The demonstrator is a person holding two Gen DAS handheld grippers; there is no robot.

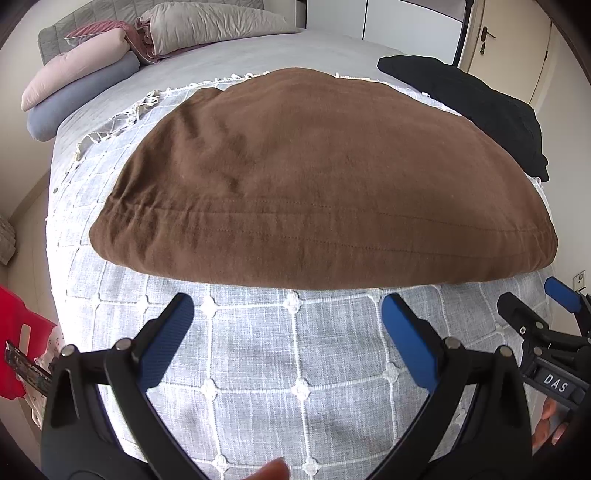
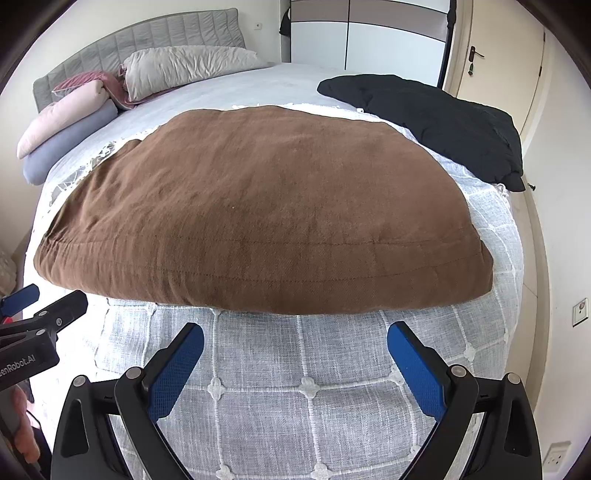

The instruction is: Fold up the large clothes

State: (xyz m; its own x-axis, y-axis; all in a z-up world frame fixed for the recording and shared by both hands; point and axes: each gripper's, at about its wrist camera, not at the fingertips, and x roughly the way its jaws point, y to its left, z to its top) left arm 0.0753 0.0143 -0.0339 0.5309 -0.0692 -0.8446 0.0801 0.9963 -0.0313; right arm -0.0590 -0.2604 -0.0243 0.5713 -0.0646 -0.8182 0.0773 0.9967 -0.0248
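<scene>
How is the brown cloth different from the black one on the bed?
The brown cloth lies flat and smooth in a neat folded shape, while the black cloth looks puffy and bunched up. The brown cloth sits in the middle of the checked cover, close to both open claws; the black cloth sits farther away, near the bed's right edge. The brown cloth also takes up more of the view. Both are one plain colour and rest on the bed, untouched.

Bed (image 2: pixel 295 79) with grey sheet and padded headboard (image 2: pixel 147 35). Spread over near end, a grey checked throw (image 2: pixel 332 413) with white fringe. Flat on throw, folded brown garment (image 2: pixel 258 206). Beside it at right edge, black garment (image 2: pixel 443 122). At head, pillows (image 2: pixel 184 68) and rolled bedding (image 2: pixel 62 122), well apart from the clothes.
</scene>
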